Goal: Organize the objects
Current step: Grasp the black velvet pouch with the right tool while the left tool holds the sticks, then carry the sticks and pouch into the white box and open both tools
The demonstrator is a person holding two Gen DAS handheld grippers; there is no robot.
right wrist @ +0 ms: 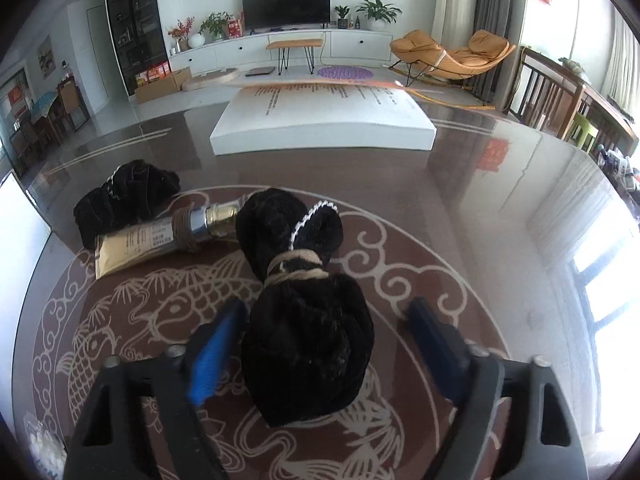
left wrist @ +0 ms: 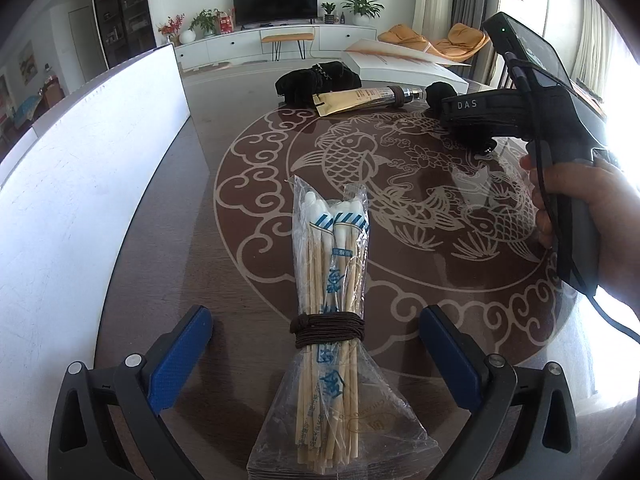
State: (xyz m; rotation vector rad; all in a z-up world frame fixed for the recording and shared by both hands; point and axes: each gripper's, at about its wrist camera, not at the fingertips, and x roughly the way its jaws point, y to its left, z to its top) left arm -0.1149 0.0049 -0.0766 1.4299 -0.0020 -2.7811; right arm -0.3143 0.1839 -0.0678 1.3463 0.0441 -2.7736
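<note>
Bare brown table (left wrist: 248,140) lay open on both sides of the cotton swab bundle (left wrist: 332,300), bounded at left by a white panel (left wrist: 80,184). The left gripper (left wrist: 316,356) stood wide open, its blue pads flanking the bundle without touching. The bundle's long axis ran away from the camera, cotton tips at the far end, a brown cord wrapping its middle. The right gripper (right wrist: 326,352) was likewise wide open around a tied black cloth bundle (right wrist: 308,344), lying lengthwise between the jaws. A gold tube (right wrist: 160,240) lay crosswise just beyond it, a second black cloth (right wrist: 120,200) behind; a white box (right wrist: 324,120) stood farther off.
</note>
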